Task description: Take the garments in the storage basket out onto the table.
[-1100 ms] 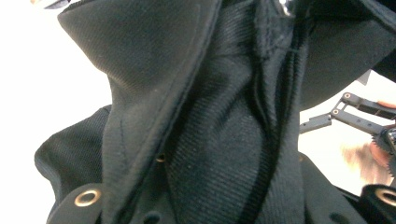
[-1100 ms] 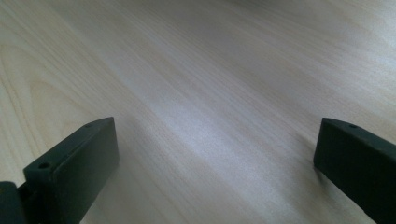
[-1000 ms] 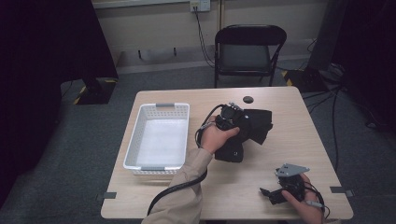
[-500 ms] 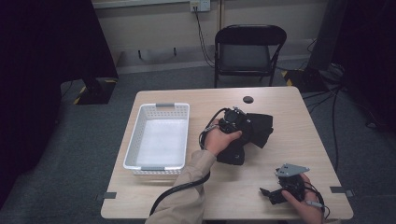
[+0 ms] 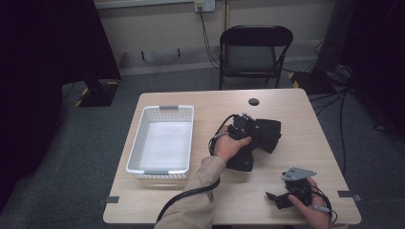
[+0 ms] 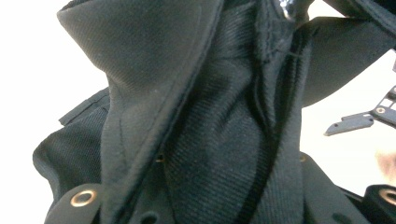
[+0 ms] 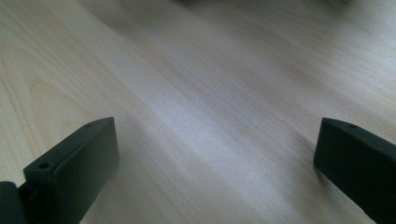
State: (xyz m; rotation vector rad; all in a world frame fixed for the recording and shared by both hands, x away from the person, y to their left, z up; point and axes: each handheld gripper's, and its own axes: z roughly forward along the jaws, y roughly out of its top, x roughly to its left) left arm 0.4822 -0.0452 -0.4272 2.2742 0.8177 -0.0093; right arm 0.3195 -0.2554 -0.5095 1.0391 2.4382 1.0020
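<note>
My left gripper is clamped down on the black garment, its jaws nearly closed with a thick fold of the cloth bunched between them. In the left gripper view the dark twill crowds right up against the camera, seams and a brass eyelet in plain sight. I think the piece running up the middle is a collar or flap, though at this closeness I can't be sure. The garment lies in a heap on the wooden surface, directly under and ahead of that gripper, with part of it spreading away past the jaws toward the far side.

My right gripper sits low at the near edge of the surface, well apart from the garment and off to the right of my left hand. Its jaws stand wide apart with nothing between them; the right gripper view shows bare wood grain in the gap.

The white basket rests to the left of my left gripper, near it but not touching.
</note>
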